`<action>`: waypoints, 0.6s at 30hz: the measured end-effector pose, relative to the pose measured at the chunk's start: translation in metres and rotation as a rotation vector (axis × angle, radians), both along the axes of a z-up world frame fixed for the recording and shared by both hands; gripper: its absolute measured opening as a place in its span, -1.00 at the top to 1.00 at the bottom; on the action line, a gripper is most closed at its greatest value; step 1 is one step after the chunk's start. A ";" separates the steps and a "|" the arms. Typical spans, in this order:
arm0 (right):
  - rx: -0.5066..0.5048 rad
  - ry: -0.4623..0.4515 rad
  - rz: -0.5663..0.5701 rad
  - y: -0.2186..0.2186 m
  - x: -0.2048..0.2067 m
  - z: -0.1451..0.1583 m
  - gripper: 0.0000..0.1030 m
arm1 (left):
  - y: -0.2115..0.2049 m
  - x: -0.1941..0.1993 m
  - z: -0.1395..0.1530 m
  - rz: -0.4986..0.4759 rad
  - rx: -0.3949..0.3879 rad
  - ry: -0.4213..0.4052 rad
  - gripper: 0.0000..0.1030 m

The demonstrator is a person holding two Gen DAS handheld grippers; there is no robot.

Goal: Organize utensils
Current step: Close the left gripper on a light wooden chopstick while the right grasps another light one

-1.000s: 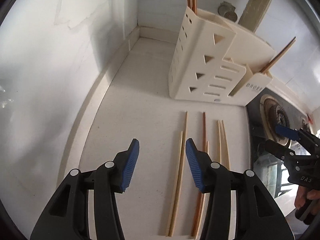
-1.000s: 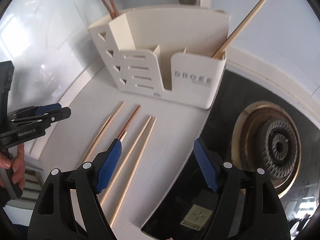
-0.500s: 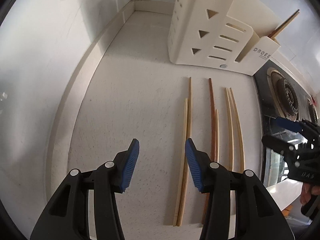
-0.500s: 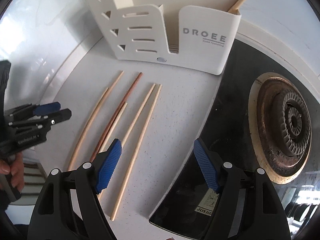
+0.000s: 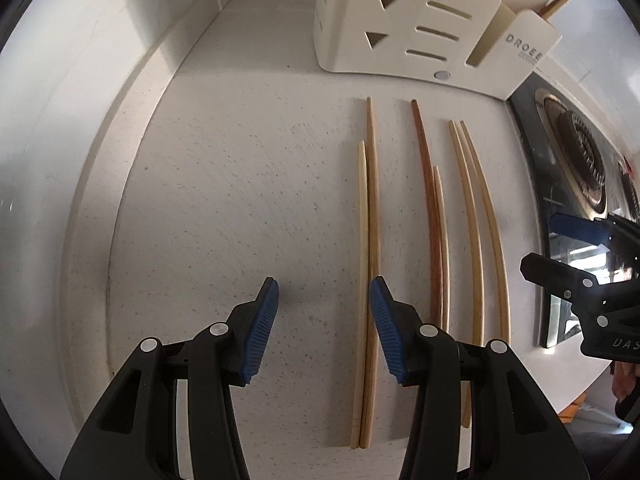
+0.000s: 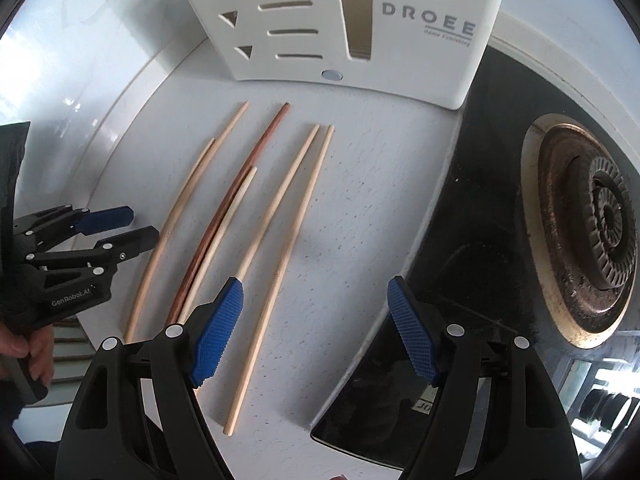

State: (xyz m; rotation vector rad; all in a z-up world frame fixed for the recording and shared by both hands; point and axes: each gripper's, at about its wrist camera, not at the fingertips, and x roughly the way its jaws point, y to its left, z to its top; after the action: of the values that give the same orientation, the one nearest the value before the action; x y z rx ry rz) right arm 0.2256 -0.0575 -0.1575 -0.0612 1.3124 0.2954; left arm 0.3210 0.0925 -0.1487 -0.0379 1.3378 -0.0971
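Six chopsticks (image 5: 370, 264) lie in three pairs on the white bench (image 5: 240, 200), just in front of the cream utensil holder (image 6: 424, 32). The left gripper (image 5: 324, 320) has narrow empty jaws just left of the leftmost pair; the right gripper (image 6: 316, 328) has wide empty jaws, its rightmost stick lying between them. Best approach, I'd say: shift left gripper right to straddle its pair, drop straight, pinch near the thick ends so both sticks lift together.

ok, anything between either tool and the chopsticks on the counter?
Nothing visible. Both tools are open and empty: the left tool just left of the leftmost chopstick pair, the right tool over the rightmost chopstick.
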 end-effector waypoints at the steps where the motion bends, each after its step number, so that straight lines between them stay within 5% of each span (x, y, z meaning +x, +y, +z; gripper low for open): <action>1: -0.002 0.003 -0.001 0.001 0.000 0.000 -0.44 | 0.000 0.003 -0.001 -0.003 -0.001 0.001 0.06; 18: -0.094 0.058 0.014 0.021 0.011 -0.025 -0.44 | 0.004 0.015 -0.006 -0.082 0.057 0.040 -0.09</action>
State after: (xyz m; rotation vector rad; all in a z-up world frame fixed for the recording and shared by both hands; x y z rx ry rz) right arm 0.2364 -0.0366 -0.1825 -0.1421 1.3833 0.2495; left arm 0.3359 0.0963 -0.1545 0.0632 1.3818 -0.1282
